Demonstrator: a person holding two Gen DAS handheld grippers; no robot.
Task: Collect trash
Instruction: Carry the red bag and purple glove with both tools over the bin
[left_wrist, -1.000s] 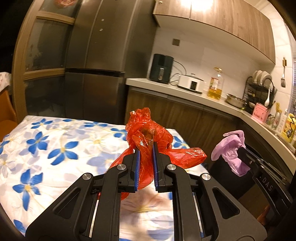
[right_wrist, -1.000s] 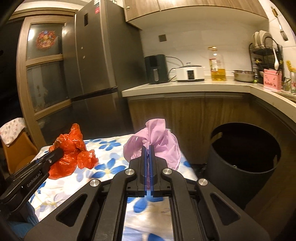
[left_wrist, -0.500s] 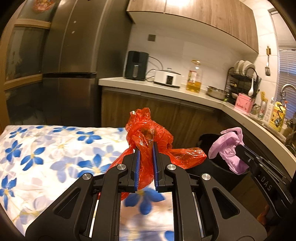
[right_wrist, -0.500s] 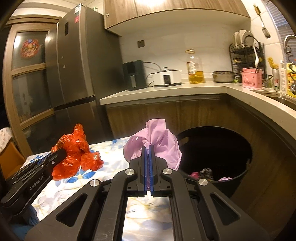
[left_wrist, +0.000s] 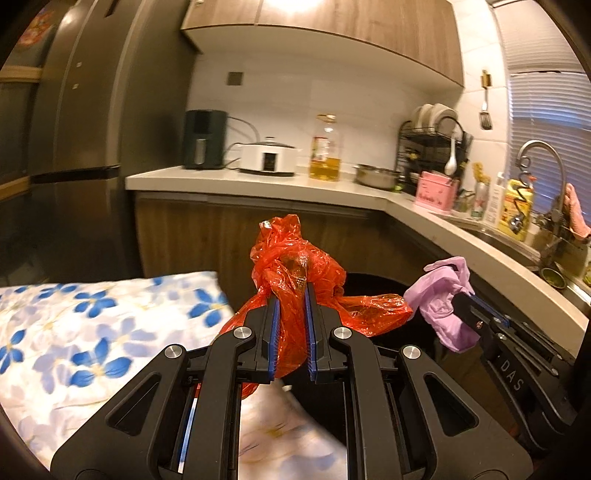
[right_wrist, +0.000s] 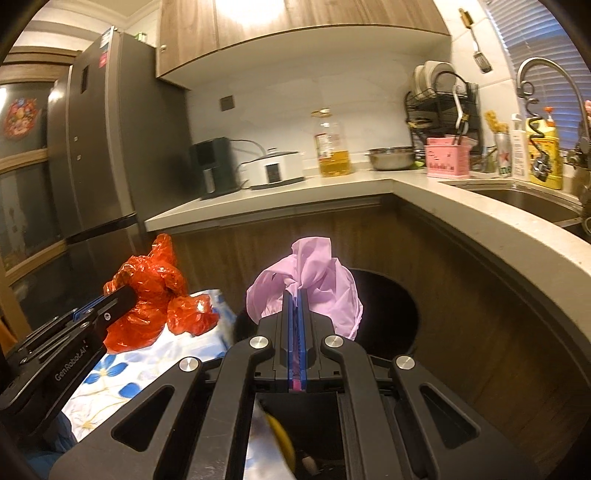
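Note:
A crumpled red plastic bag is pinched between the blue pads of my left gripper, which is shut on it in mid-air past the table's right edge. My right gripper is shut on a crumpled pink plastic bag. The pink bag hangs at the right of the left wrist view, and the red bag at the left of the right wrist view. A black round trash bin stands open below and behind both bags, against the cabinet. Some trash lies in its bottom.
A table with a white cloth with blue flowers lies to the left. A curved countertop wraps around the bin, with a cooker, oil bottle, bowl, dish rack and sink. A tall dark fridge stands at the left.
Both grippers have swung right with their bags, from over the flowered table to the bin. The bin has come into view under them. The grips have not changed.

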